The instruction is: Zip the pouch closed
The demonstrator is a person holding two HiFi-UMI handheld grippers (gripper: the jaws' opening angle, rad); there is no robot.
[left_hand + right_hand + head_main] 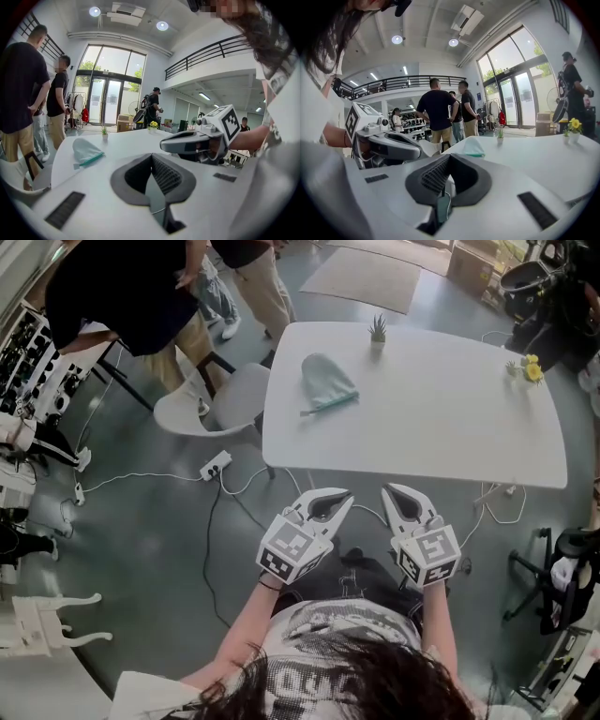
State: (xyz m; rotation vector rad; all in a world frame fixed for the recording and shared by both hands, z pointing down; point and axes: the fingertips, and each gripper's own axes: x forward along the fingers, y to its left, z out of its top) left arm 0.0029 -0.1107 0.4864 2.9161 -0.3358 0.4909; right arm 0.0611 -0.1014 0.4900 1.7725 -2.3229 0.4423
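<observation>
The room is bright. Light comes from round lamps [162, 26] up high and big windows [110, 89]. The white table [422, 418] looks very pale. Both gripper views bend round, with dark corners

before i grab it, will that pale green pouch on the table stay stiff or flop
Probably floppy: the pouch lies flat and slumped, like thin fabric. Likely light too, so a one-sided pull may drag it across the smooth white table.
</observation>
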